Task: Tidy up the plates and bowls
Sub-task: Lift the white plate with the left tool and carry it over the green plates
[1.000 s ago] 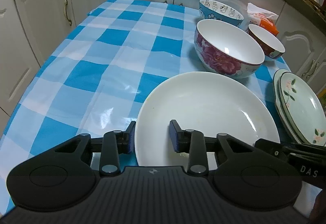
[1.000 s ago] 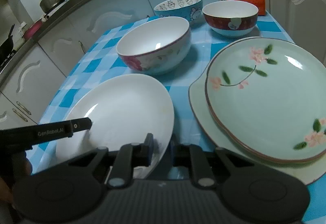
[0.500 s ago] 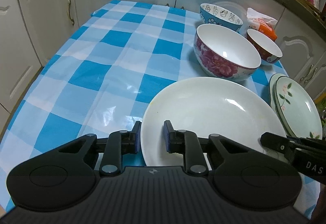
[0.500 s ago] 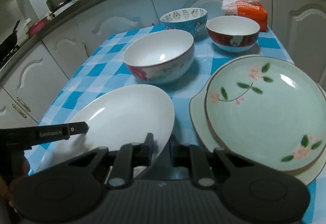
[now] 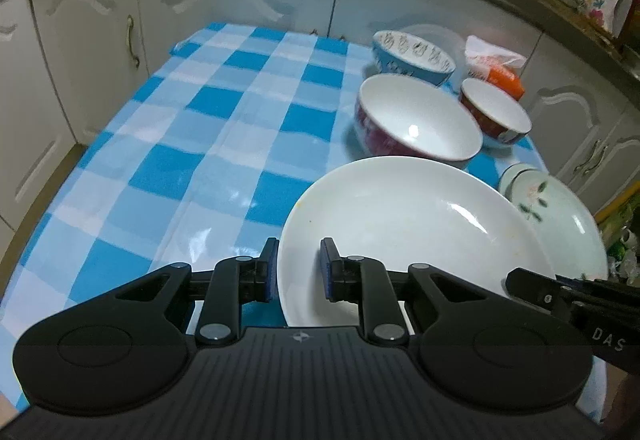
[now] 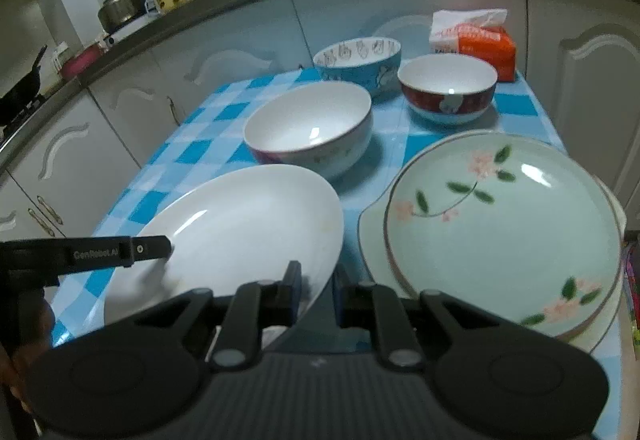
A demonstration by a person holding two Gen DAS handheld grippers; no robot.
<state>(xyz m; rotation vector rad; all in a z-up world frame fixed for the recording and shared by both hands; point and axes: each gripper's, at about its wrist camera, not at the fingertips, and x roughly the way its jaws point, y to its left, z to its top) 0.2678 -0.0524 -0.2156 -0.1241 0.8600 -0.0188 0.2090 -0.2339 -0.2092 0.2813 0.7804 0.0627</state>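
Left gripper [image 5: 298, 268] clamped on near-left rim of round white ceramic plate [image 5: 408, 236]; right gripper [image 6: 318, 290] clamped on its near-right rim. Plate sits tilted over blue-and-white checked tablecloth [image 5: 180, 143], between both tools. Just right of it: pale green floral plate [image 6: 504, 236] stacked on a larger cream plate [image 6: 370, 228]. Behind: white bowl with pink floral outside [image 6: 308, 129], red-banded bowl [image 6: 448, 89], blue cartoon-print bowl [image 6: 358, 59], orange-and-white tissue pack [image 6: 476, 39] at the far edge.
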